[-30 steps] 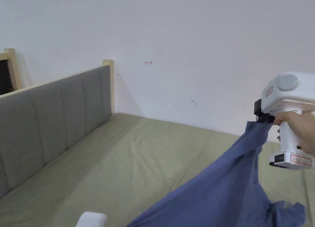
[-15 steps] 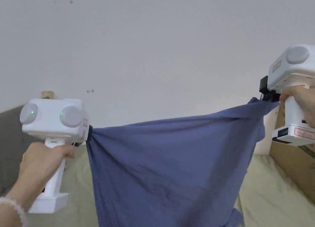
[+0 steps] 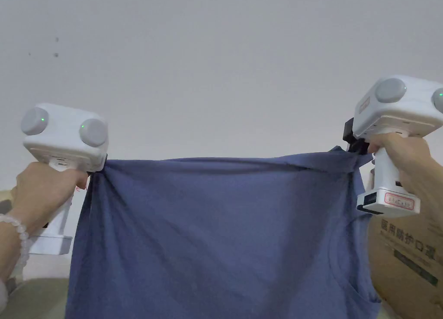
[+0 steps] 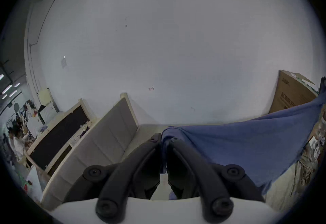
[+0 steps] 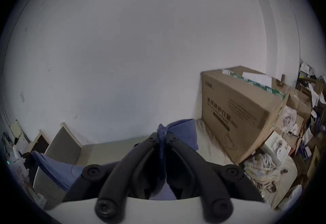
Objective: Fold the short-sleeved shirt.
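The left tongs (image 3: pixel 100 170), a white handheld tool with black jaws, have come up from below the frame to roughly the height of the right one, and the plain blue cotton short-sleeved shirt (image 3: pixel 216 237), which a second ago trailed slack from one corner down to the olive-green bed (image 5: pixel 107 150), now hangs spread between the two tools as a broad, nearly flat sheet. I judge this to mean the shaking-out step is about done and the shirt is ready to be laid flat on the bed for folding.

In the left gripper view the left tongs are clenched on a bunched corner of the blue cloth, which runs off to the right in a taut edge. That top edge sags only slightly across the middle in the head view, with the fabric falling straight below it and the curved neckline showing low on the right. At the far right end the right tongs (image 3: pixel 355 148) are clenched on the other corner, a small tuft of cloth poking out past the jaw tips in the right gripper view. A brown cardboard box (image 3: pixel 406 263) stands just behind the shirt's right side.
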